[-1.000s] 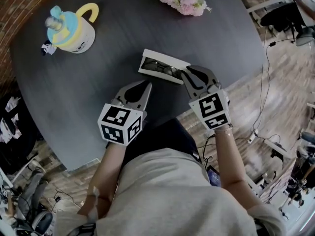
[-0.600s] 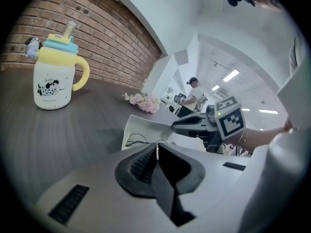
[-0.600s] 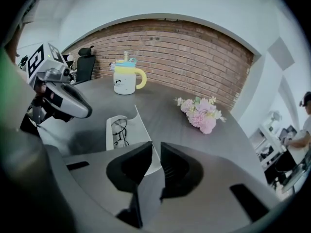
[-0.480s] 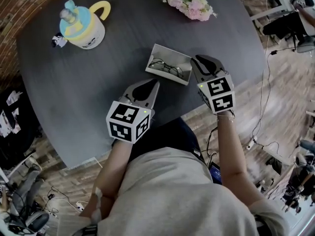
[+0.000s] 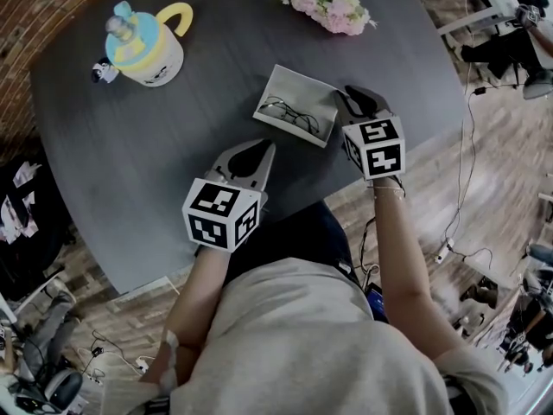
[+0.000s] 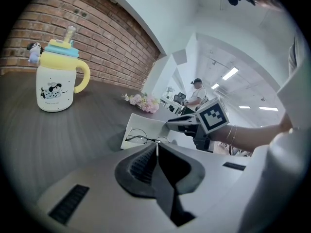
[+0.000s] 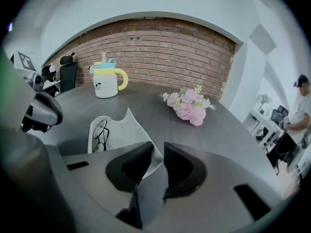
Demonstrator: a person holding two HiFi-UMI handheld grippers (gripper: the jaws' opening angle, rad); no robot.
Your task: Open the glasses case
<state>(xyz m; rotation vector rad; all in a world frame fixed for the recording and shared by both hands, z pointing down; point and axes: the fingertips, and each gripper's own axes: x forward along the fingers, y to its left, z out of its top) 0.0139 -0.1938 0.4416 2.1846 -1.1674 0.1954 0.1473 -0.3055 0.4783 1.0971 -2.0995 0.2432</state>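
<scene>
The white glasses case (image 5: 298, 85) lies open on the dark table (image 5: 173, 162), with thin-framed glasses (image 5: 289, 115) inside. My right gripper (image 5: 350, 96) is at the case's right end. In the right gripper view its jaws (image 7: 156, 152) stand narrowly apart with the edge of the white lid (image 7: 129, 130) between them, so it is shut on that lid. The glasses (image 7: 100, 135) lie left of it. My left gripper (image 5: 262, 150) hovers near the table's front edge, just short of the case (image 6: 141, 127), shut with nothing in it (image 6: 156, 147).
A white mug with a yellow handle and blue lid (image 5: 143, 46) stands at the far left of the table. Pink flowers (image 5: 333, 7) lie at the far edge. The table's curved front edge runs just under both grippers. A person (image 6: 197, 93) stands far off.
The right gripper has moved right and away with the lid. The lid, which half covered the case before, now stands swung open, and the glasses show fully. The left gripper has stayed put.
</scene>
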